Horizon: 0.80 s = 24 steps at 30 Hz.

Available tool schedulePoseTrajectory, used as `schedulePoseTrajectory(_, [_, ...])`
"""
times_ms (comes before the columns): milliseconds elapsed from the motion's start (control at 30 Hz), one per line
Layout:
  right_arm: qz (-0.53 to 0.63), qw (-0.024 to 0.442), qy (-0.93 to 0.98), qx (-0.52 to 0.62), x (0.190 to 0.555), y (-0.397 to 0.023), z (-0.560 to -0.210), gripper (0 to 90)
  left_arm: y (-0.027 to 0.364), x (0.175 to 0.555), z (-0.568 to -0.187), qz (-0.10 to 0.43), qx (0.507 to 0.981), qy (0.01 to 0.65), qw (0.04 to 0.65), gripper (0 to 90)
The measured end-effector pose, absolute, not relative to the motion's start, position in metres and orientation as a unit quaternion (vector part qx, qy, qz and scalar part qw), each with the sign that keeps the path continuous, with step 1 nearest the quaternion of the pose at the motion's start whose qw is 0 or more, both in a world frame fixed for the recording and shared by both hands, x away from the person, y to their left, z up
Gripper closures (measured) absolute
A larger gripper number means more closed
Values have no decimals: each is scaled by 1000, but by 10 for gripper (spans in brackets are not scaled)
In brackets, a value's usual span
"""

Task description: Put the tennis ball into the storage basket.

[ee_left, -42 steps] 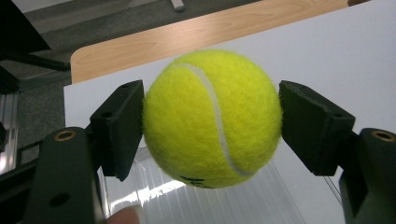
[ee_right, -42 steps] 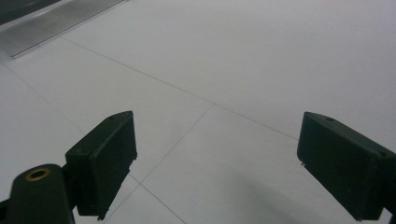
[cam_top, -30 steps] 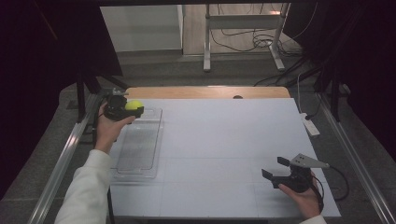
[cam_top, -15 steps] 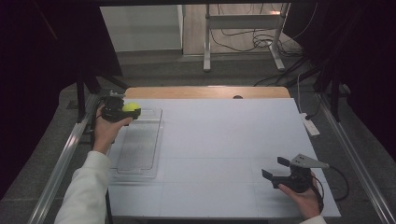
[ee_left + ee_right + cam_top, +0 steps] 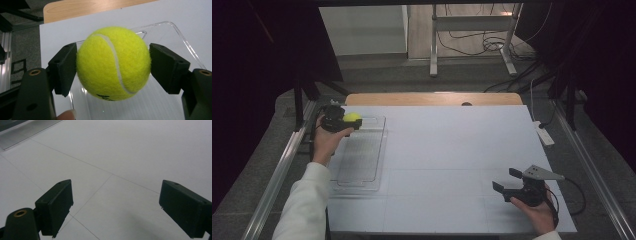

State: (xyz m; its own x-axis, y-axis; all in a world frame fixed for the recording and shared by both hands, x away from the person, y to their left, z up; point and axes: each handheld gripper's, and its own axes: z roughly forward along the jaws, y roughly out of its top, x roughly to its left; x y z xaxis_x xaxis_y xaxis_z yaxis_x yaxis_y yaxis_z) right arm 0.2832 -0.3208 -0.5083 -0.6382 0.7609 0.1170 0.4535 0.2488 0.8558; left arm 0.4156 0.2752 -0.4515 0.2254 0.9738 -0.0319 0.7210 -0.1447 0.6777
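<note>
Far left of the high view: the left gripper [image 5: 354, 121] is held over the far end of a clear plastic tray [image 5: 362, 170] that lies along the left side of the white table [image 5: 452, 150]. Its two black jaws are clamped on a yellow tennis ball [image 5: 352, 117]. The left gripper view confirms the grip: both pads press against opposite sides of the tennis ball [image 5: 113, 63], which sits between them above the tray [image 5: 175, 32], clear of its floor. A fingertip [image 5: 66, 115] shows at the lower edge of that view. The person's white sleeve [image 5: 304, 205] runs alongside the tray's near left corner.

Centre of the table: bare white surface with faint seam lines.

Right, near edge: the right gripper [image 5: 507, 180] rests low over the table in the person's hand, well apart from the tray. Its jaws stand wide apart with nothing between them; the right gripper view shows bare table [image 5: 120, 157] between the pads.
</note>
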Motion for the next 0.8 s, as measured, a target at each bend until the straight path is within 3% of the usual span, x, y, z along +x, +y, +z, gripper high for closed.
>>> schedulePoseTrajectory(800, [469,165,773,394,282,-322,-508,119,268,426,-468,200,740,587,261,267])
